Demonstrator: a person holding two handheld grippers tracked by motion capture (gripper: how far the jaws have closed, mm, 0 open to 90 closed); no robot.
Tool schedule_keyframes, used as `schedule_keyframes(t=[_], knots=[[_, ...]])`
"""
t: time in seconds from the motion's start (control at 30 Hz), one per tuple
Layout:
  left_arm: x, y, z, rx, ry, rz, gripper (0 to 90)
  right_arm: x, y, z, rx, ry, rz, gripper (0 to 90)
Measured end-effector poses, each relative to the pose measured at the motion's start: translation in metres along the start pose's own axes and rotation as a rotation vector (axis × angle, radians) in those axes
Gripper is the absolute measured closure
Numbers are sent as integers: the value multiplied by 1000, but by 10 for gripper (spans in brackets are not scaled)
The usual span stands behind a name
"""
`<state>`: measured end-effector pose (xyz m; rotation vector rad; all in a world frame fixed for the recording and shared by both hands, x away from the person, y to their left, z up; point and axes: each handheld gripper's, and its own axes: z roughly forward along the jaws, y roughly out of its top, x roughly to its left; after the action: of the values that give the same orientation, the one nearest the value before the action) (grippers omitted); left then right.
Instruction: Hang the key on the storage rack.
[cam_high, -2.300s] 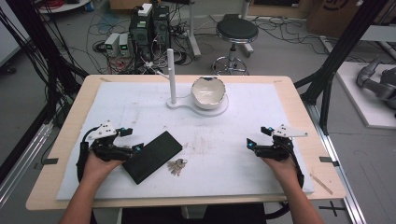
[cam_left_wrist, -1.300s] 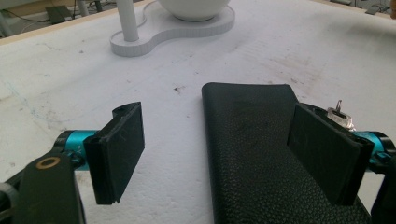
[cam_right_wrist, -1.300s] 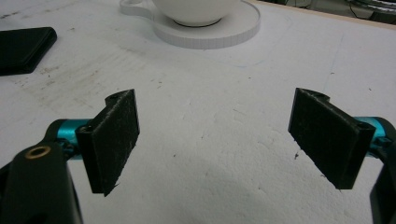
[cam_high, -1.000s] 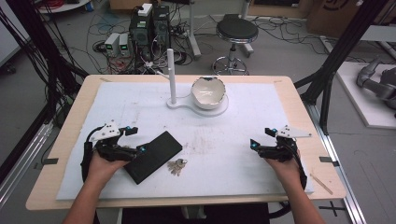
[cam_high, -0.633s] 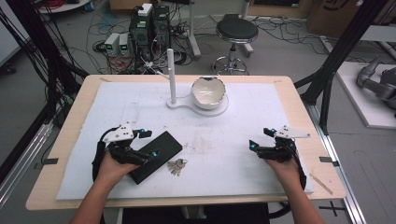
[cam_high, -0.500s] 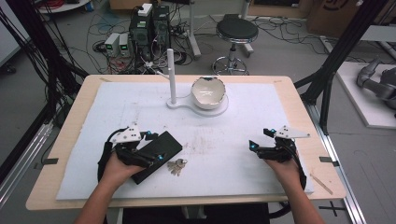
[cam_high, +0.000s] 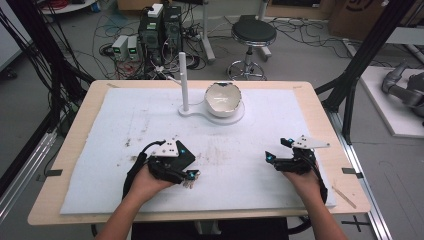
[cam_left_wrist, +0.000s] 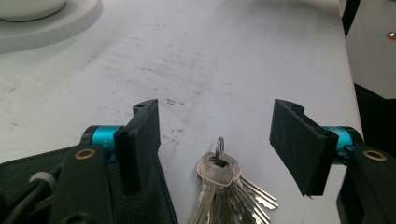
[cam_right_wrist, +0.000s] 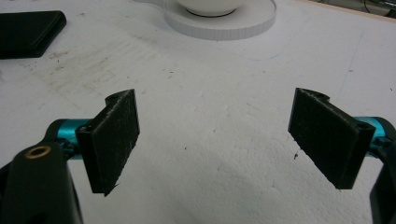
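White bowl (cam_high: 223, 99) well ahead of left claw (cam_high: 192, 175), slightly right, chipped rim, seated on flat white stand (cam_high: 192, 111). Thin white post (cam_high: 183, 80) upright on same stand, straight ahead of left claw. Same bowl ahead-left of right claw (cam_high: 277, 150), well apart. White mat (cam_high: 280, 120) under both claws, smudged grey between them. Wooden table (cam_high: 320, 115) rim right of right claw. Beyond table: black round stool (cam_high: 253, 32), computer towers (cam_high: 162, 25), loose cables (cam_high: 310, 35). Black frame strut (cam_high: 365, 55) far ahead-right of right claw.
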<state>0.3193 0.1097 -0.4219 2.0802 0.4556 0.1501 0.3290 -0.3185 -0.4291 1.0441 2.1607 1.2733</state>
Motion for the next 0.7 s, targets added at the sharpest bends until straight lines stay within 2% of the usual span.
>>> schedule_keyframes(t=[0.07,0.1,0.13,0.23,0.37,0.4,0.53,0.7], knots=[[0,1,2,13,3,-4,405,0,0,0,0,1,1,167],[0,1,4,27,0,1,417,0,0,0,4,2,2,167],[0,1,9,64,1,6,429,0,0,1,7,4,3,167],[0,1,14,98,1,3,471,0,-1,2,14,3,2,167],[-1,3,19,127,-7,16,541,2,-1,3,19,5,-9,167],[-1,3,19,143,-13,32,591,2,-1,3,20,6,-9,167],[-2,3,21,157,-19,39,687,2,-1,3,24,8,-6,167],[-2,3,22,170,-11,44,741,3,-1,3,25,10,-9,167]])
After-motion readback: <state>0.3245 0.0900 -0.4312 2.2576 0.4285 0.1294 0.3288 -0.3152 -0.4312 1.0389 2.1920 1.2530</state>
